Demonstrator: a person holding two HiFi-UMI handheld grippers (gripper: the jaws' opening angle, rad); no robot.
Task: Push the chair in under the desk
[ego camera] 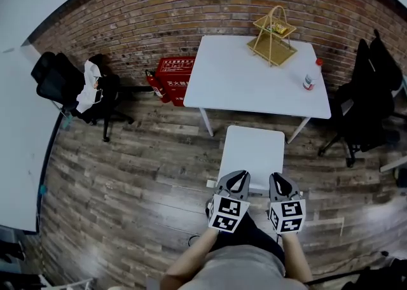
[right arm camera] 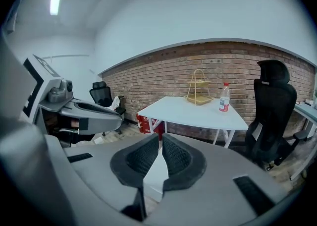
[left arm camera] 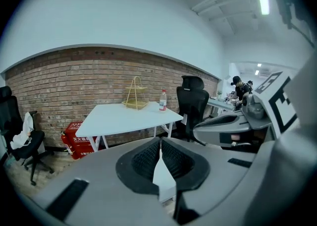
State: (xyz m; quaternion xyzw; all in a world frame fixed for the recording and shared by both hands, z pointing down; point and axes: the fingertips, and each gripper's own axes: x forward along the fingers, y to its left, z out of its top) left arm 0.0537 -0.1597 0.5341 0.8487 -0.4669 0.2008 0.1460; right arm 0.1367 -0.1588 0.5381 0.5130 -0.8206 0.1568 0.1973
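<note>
Head view | chair (ego camera: 252, 152) is being pointed lengthwise at desk (ego camera: 241, 82) | left gripper (ego camera: 238, 177), right gripper (ego camera: 280, 182): jaws being held together, empty

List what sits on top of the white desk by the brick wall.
On the white desk stand a gold wire tiered basket at the back and a red-capped bottle toward the right end. Something small lies in the basket's upper tier, too small to identify.

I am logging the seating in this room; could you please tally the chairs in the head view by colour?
White chair: 1
Black chairs: 2
Total: 3
</note>
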